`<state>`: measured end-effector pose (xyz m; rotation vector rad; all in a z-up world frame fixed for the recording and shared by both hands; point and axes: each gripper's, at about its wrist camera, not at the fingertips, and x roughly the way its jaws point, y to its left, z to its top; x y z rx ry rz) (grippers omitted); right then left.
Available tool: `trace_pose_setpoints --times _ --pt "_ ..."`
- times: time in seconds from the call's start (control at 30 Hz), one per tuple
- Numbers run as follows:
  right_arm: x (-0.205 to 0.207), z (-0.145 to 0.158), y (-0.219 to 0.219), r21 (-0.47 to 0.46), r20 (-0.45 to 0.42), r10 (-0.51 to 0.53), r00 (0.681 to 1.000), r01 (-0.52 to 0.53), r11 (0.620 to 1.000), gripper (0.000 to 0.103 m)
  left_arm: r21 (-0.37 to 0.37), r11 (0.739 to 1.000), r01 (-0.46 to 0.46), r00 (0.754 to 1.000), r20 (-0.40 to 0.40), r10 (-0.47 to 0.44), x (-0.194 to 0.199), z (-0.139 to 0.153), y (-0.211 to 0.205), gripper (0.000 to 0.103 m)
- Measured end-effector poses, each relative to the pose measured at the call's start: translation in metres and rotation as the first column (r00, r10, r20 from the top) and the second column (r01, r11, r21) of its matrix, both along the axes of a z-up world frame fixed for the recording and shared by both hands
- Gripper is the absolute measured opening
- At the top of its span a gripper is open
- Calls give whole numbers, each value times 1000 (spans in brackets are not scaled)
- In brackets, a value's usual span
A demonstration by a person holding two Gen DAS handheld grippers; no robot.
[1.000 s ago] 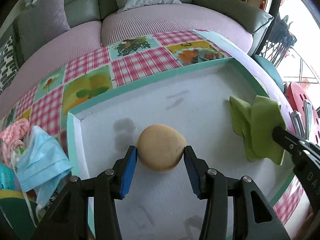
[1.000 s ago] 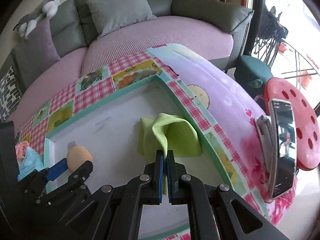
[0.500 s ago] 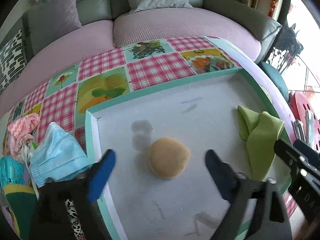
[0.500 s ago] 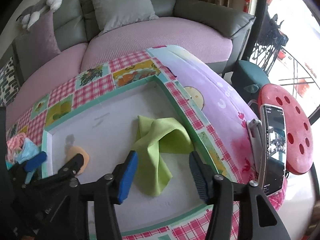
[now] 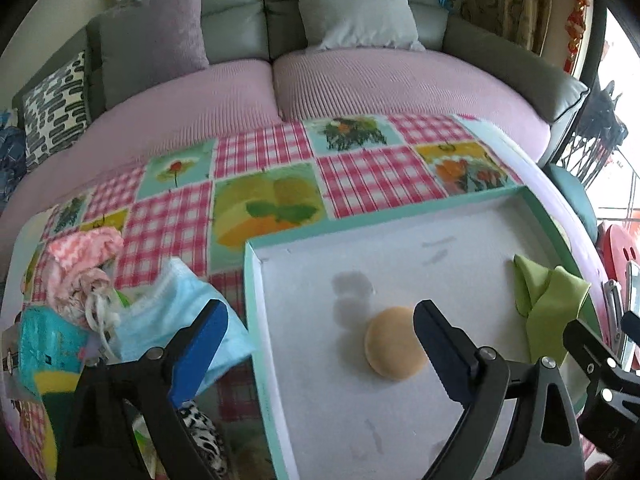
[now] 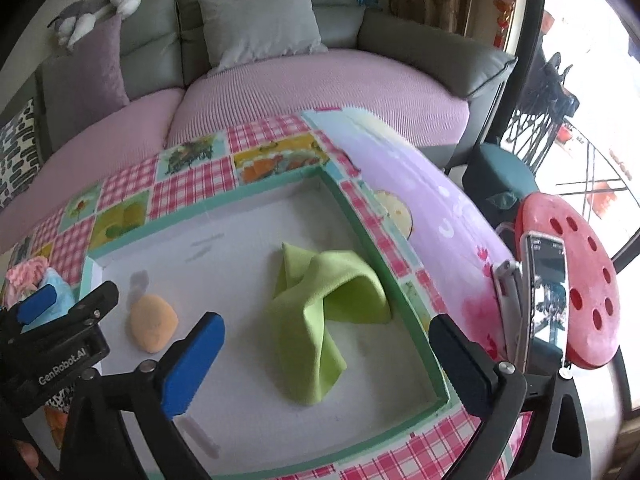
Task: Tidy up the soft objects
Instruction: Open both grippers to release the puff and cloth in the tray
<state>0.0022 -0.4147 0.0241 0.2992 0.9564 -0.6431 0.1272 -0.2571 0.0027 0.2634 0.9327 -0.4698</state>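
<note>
A round tan sponge (image 5: 394, 343) lies on the white floor of a shallow teal-rimmed tray (image 5: 253, 280); it also shows in the right wrist view (image 6: 153, 328). A crumpled green cloth (image 6: 320, 320) lies in the tray near its right wall (image 6: 416, 328), and shows in the left wrist view (image 5: 546, 308). My left gripper (image 5: 320, 354) is open and empty, above the tray's left edge. My right gripper (image 6: 326, 364) is open and empty, above the cloth.
Left of the tray lie a blue face mask (image 5: 180, 320), a pink knitted item (image 5: 80, 260) and a teal pack (image 5: 44, 348) on the checked cloth. A sofa (image 5: 360, 80) stands behind. A red stool (image 6: 576, 288) and a phone (image 6: 544, 300) are at the right.
Both grippers opened. The left let go of the sponge and drew back to the left. The right let go of the green cloth, which dropped flat in the tray.
</note>
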Motion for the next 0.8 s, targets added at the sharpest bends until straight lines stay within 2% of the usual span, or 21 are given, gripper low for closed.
trace_pose_setpoints --times 0.13,0.23,0.37,0.47,0.6,0.8 --pt "0 11 3 -41 56 6 998 -4 999 103 8 1000 24 997 67 -24 -3 9 1 94" --pt "1 13 4 -19 90 20 996 -18 1000 103 9 1000 26 994 101 -27 -4 14 4 94" --pt "7 6 8 -5 54 36 998 -36 999 103 14 999 40 995 90 -42 -5 17 6 94" --pt "9 5 10 0 47 43 998 -43 999 103 48 997 61 996 69 -64 -6 18 5 94" --pt "11 1 12 12 13 39 999 -39 999 103 32 998 63 997 39 -64 -3 21 11 94" --pt "12 1 13 35 16 36 999 -37 999 103 52 997 57 996 61 -60 8 31 10 94"
